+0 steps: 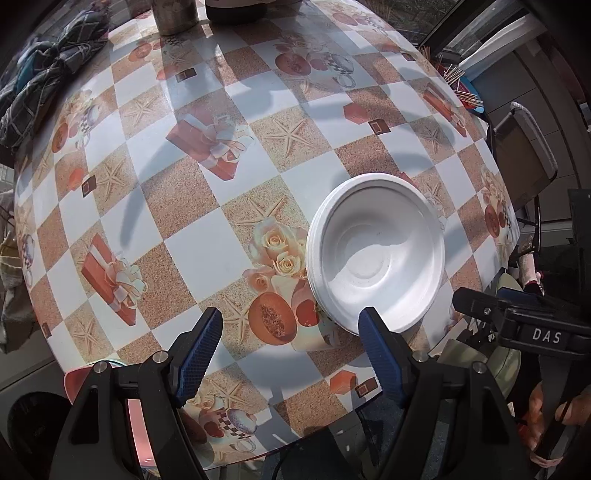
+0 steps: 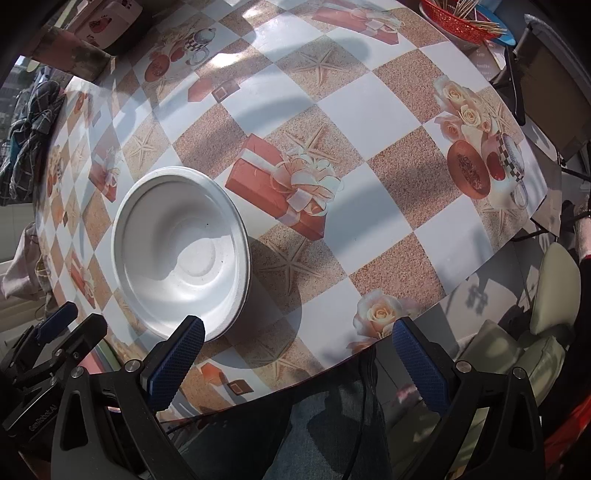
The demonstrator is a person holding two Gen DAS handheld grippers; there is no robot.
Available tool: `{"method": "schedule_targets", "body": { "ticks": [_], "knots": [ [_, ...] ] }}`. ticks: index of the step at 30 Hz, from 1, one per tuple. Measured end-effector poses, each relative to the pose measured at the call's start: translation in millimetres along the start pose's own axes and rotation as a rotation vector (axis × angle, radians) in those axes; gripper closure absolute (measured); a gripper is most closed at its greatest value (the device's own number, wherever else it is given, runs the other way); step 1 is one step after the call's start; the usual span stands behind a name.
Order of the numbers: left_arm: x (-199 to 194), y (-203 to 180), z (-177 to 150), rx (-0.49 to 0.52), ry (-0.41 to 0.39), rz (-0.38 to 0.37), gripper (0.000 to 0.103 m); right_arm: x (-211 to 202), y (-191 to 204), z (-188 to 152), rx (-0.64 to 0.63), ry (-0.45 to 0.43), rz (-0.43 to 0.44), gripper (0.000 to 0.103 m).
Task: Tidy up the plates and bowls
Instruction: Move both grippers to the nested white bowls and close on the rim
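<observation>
Hovering: left gripper hangs above the near edge of the table, pointing down at it, jaws spread wide with nothing between them.
Left fingers: the blue ribbed pads are clear of everything; the right-hand pad's tip overlaps the near rim of the bowls in the left wrist view, and I cannot tell whether it touches.
Right gripper: right gripper is released too, jaws wide apart over the near edge of the table, empty.
Bowls: white foam bowls, nested in a stack with several rims showing at the side, stand upright near the near edge of the table; seen from the right wrist they lie to the left of that gripper.
Bowl inside: bare white, half in sun and half in shade.
Table cover: checked cloth printed with starfish, roses and red gift boxes.
Far edge: a metal cup stands there.
Far right corner: a red basket of wooden sticks.
Left edge: a bundle of plaid cloth lies there.
</observation>
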State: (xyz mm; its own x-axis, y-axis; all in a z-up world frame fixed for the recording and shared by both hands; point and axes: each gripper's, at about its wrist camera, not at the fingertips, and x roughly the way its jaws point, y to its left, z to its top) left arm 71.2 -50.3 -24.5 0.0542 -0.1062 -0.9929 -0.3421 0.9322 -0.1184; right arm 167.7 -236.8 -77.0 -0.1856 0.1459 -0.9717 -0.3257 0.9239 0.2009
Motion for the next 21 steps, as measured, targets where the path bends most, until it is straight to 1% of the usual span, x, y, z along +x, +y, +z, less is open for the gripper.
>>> {"method": "schedule_targets", "body": {
  "ticks": [5, 11, 17, 19, 21],
  "knots": [
    [11.2, -12.7, 9.0, 0.037, 0.008, 0.028, 0.024, 4.4, -3.0, 2.3, -0.010, 0.010, -0.006, 0.001],
    [33.9, -19.8, 20.6, 0.039, 0.029, 0.076, 0.024, 17.3, 2.0, 9.0, -0.051, 0.021, -0.032, 0.001],
    [60.2, -28.9, 31.3, 0.038, 0.060, 0.139, 0.024, 36.0, 14.1, 30.2, -0.087, 0.042, -0.047, 0.001],
    [68.4, -30.4, 33.1, 0.026, 0.067, 0.175, 0.024, 42.0, 21.0, 38.0, -0.111, 0.051, -0.056, 0.001],
    [75.0, -28.1, 35.5, 0.000, 0.077, 0.180, 0.024, 46.4, 25.1, 45.5, -0.143, 0.058, -0.058, 0.001]
  ]
}}
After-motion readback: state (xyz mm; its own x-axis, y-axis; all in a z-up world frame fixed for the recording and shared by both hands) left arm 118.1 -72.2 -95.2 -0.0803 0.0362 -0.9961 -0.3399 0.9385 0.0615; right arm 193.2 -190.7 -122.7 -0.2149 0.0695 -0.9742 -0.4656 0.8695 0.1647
